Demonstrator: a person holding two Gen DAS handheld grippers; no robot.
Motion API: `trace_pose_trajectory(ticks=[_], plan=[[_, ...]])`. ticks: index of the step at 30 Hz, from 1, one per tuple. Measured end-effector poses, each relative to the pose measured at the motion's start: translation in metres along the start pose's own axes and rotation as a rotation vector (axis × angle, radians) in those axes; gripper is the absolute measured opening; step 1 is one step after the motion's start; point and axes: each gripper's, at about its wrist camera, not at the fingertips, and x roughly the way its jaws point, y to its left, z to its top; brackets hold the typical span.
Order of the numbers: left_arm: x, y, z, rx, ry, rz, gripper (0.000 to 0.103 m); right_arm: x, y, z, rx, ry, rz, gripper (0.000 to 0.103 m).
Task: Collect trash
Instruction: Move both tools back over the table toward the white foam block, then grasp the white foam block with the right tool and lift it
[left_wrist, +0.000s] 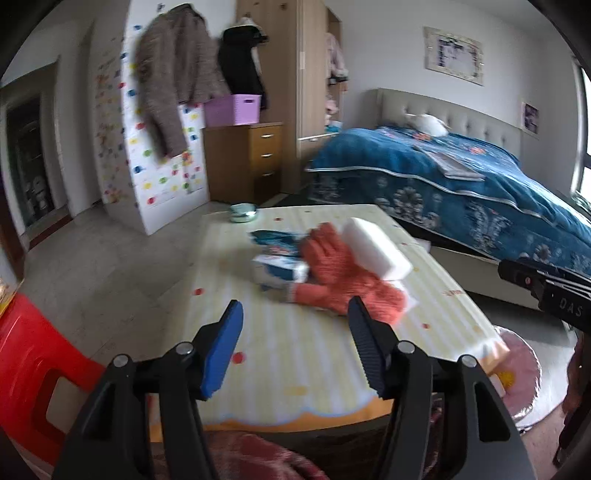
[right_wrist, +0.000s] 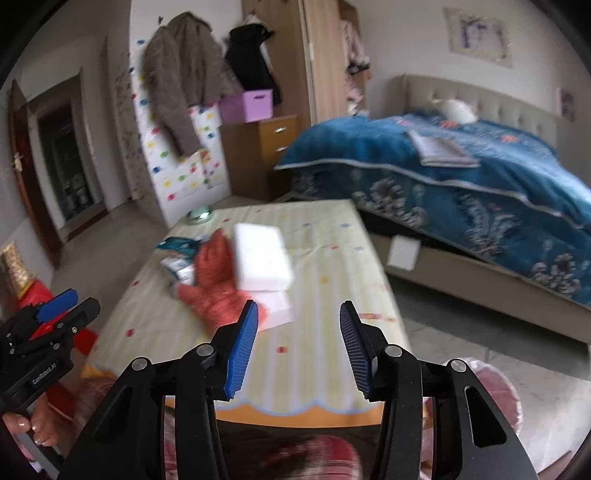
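Your left gripper (left_wrist: 295, 347) stands spread, with nothing between its blue-padded fingers (left_wrist: 221, 350). Your right gripper (right_wrist: 297, 347) is spread too and holds nothing. Both hang above the near edge of the low counter with the pale yellow striped, dotted cloth (left_wrist: 295, 354).

The things to collect lie together in the middle of the counter, at twelve o'clock from your left gripper. There is an orange knitted glove (left_wrist: 332, 269), and a white rectangular foam block (left_wrist: 376, 247) rests touching it at its two o'clock side. A blue and white crumpled wrapper (left_wrist: 279, 267) lies just beside the glove at nine o'clock. In the right wrist view this group (right_wrist: 218, 273) sits at eleven o'clock from your right gripper. A small green round tin (left_wrist: 242, 213) stands at the far edge of the counter, well apart from the group.
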Motion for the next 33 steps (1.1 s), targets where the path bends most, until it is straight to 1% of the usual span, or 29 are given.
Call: trace_pose_trajectory(ticks=[4,7,10,18,24,26,33], plan=[[0.001,0.025,0.001,-0.044,0.006,0.041,0.06,0.012,0.025,0.007,-0.049,0.02,0.033,0.047],[0.003,0.039,0.002,-0.066,0.008,0.063,0.06,0.017,0.034,0.008,-0.06,0.021,0.046,0.047],[0.004,0.052,0.003,-0.084,0.012,0.082,0.062,0.024,0.044,0.013,-0.063,0.025,0.063,0.052],[0.017,0.077,0.003,-0.113,0.037,0.131,0.064,0.041,0.045,0.016,-0.066,0.04,0.05,0.057],[0.037,0.081,0.008,-0.111,0.063,0.126,0.068,0.06,0.043,0.019,-0.08,0.066,0.041,0.062],[0.045,0.077,0.011,-0.101,0.072,0.125,0.068,0.069,0.044,0.021,-0.087,0.075,0.036,0.063],[0.074,0.074,0.023,-0.083,0.096,0.117,0.068,0.12,0.059,0.031,-0.154,0.128,-0.014,0.063]])
